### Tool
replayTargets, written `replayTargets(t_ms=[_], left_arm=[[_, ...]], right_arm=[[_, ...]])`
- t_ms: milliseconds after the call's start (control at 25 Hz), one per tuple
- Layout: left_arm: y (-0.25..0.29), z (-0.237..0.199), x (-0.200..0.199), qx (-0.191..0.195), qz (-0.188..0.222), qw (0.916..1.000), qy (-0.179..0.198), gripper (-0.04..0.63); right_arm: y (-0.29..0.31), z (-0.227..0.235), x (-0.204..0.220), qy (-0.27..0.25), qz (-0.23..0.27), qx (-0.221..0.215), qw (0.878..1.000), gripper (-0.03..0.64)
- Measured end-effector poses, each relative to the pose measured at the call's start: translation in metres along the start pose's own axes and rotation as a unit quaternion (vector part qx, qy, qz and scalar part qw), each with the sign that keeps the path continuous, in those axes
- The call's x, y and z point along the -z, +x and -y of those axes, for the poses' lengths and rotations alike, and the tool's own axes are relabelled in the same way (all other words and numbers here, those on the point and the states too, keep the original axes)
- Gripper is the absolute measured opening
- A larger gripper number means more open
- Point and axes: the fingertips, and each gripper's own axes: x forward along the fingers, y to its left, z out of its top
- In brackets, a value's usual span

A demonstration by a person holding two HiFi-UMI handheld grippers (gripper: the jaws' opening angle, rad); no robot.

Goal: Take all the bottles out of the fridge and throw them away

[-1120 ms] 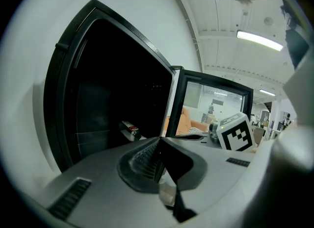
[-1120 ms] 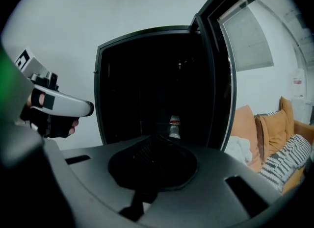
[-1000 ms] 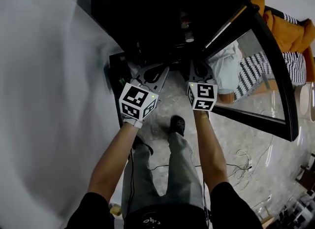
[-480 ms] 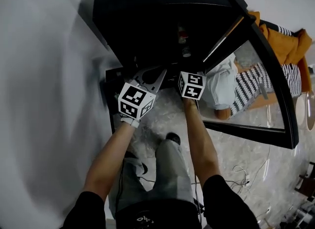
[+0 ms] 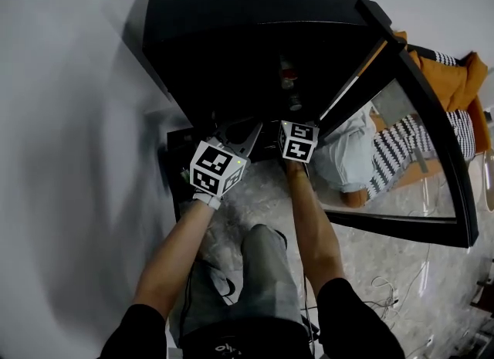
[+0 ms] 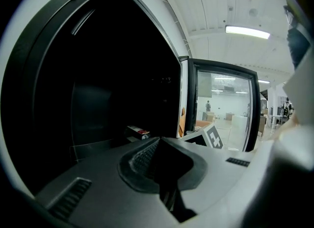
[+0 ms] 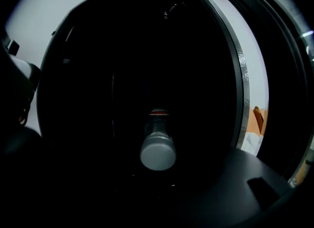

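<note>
A black fridge (image 5: 231, 33) stands open, its glass door (image 5: 417, 141) swung out to the right. Inside, a bottle (image 5: 290, 79) with a red label shows in the dark. In the right gripper view this bottle (image 7: 158, 148) lies with its pale cap pointing at me, straight ahead and apart from the jaws. My right gripper (image 5: 292, 124) reaches into the fridge mouth; its jaws are opening with nothing between them. My left gripper (image 5: 235, 130) hangs just outside the fridge's lower left. Its jaws (image 6: 159, 143) meet, shut on nothing.
A grey wall (image 5: 69, 157) runs close along the left. Orange and striped cloth (image 5: 451, 72) lies behind the glass door. Cables (image 5: 386, 292) trail on the marbled floor at lower right. A small red-labelled thing (image 6: 137, 133) rests on a fridge shelf.
Both grippers have moved forward toward the fridge. The right one has gone farthest, from the floor area up into the fridge opening. The person's legs have stepped closer.
</note>
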Motion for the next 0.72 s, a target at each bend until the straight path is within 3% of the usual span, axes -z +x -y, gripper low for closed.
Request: replayTargets(t_ms=[40, 80, 440, 720], left_arm=[[0.001, -0.002, 0.000, 0.000, 0.000, 1.0000, 0.001, 0.006], [0.001, -0.003, 0.000, 0.000, 0.000, 1.0000, 0.001, 0.006], [-0.019, 0.002, -0.011, -0.003, -0.011, 0.9999, -0.010, 0.006], [-0.053, 0.019, -0.062, -0.006, -0.013, 0.9997, -0.020, 0.006]], right_arm=[[0.001, 0.002, 0.000, -0.002, 0.000, 0.007, 1.000, 0.257], [0.001, 0.004, 0.000, -0.003, 0.002, 0.012, 1.000, 0.206], [-0.036, 0.000, -0.020, -0.001, 0.002, 0.016, 1.000, 0.204], [-0.086, -0.008, -0.074, -0.003, 0.000, 0.012, 1.000, 0.202]])
